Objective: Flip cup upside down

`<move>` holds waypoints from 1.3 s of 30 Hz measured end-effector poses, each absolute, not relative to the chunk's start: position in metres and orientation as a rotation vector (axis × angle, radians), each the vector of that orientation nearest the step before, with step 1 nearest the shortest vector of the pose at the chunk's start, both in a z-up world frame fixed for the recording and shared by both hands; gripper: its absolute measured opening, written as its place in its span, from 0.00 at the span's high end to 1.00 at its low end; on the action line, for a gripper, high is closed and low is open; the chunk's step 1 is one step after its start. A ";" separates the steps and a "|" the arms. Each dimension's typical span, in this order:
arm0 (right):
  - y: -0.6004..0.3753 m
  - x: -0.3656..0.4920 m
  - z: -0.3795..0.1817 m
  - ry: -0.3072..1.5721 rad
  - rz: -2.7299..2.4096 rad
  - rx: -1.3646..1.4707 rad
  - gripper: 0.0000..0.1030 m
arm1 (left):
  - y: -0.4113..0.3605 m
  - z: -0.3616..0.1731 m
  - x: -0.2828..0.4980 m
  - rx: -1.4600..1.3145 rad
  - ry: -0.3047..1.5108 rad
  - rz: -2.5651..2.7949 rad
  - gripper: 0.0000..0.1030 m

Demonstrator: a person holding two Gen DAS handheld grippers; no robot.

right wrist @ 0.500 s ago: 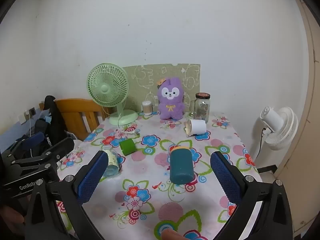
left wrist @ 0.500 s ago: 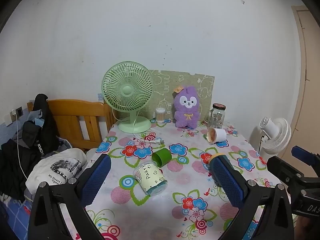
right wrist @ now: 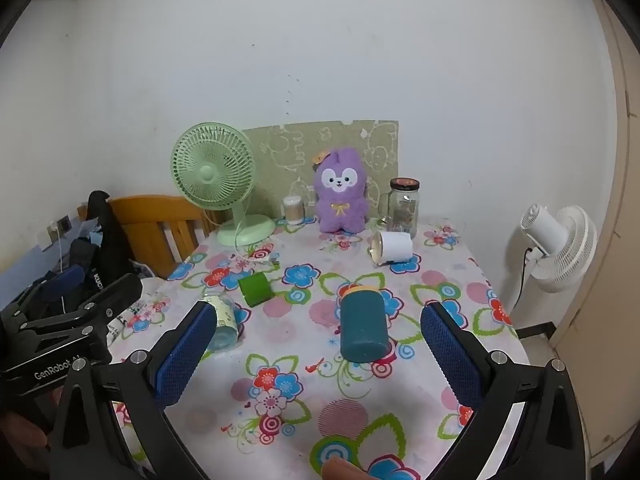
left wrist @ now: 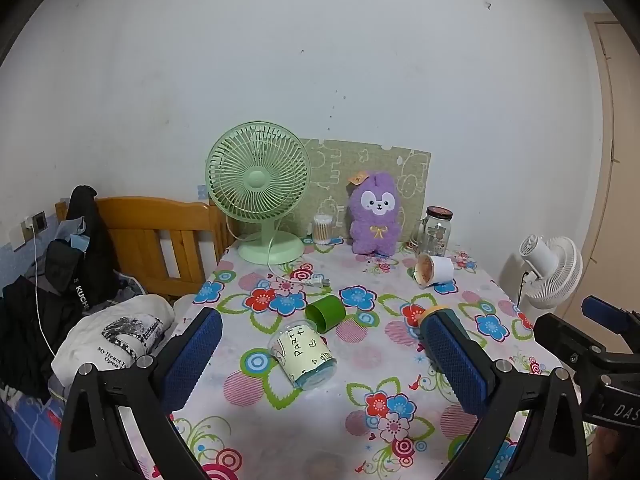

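I see the table point(right wrist: 460, 276) under its flowered cloth, carrying everything. Along its far edge stand the green fan point(left wrist: 258, 184), the purple plush toy point(left wrist: 374, 216) and a glass jar point(left wrist: 437, 230); a white fan point(right wrist: 560, 248) stands on the floor past the right edge.

Four cups lie on their sides: a teal cup point(right wrist: 364, 328) near the middle of the table, a clear cup point(left wrist: 306, 354) with a pale label towards the left edge, a small green cup point(left wrist: 325, 313) just behind it, and a white cup point(left wrist: 434, 270) near the far right corner. I judge the task not yet begun: no cup is gripped and none stands mouth down.

My left gripper point(left wrist: 320, 360) is spread wide and empty, the clear cup framed between its fingers but untouched. My right gripper point(right wrist: 320, 352) is likewise wide and empty, lined up on the teal cup.

The right view shows the teal cup whole; in the left view a finger hides most of it. The left view shows the clear cup's label plainly, which the right view half covers.
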State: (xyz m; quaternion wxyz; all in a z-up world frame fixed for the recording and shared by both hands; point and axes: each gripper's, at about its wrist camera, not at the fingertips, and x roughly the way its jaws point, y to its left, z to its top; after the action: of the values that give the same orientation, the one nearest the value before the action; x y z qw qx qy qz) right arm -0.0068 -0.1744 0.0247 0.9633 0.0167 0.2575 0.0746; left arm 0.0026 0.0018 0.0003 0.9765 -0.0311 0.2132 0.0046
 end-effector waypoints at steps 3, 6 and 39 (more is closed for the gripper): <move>-0.175 -0.006 0.024 0.527 0.149 0.038 0.00 | 0.004 0.002 0.002 -0.061 0.432 0.008 0.00; -0.175 -0.005 0.023 0.534 0.150 0.038 0.00 | 0.003 0.001 0.002 -0.059 0.434 0.008 0.00; -0.172 0.007 0.015 0.585 0.149 0.026 0.00 | -0.001 -0.008 0.002 -0.061 0.442 0.010 0.00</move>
State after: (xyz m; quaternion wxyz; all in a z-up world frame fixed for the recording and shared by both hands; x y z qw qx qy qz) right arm 0.0071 -0.1716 0.0148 0.9547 0.0126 0.2882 0.0734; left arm 0.0025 -0.0007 -0.0077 0.9752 -0.0304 0.2190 0.0051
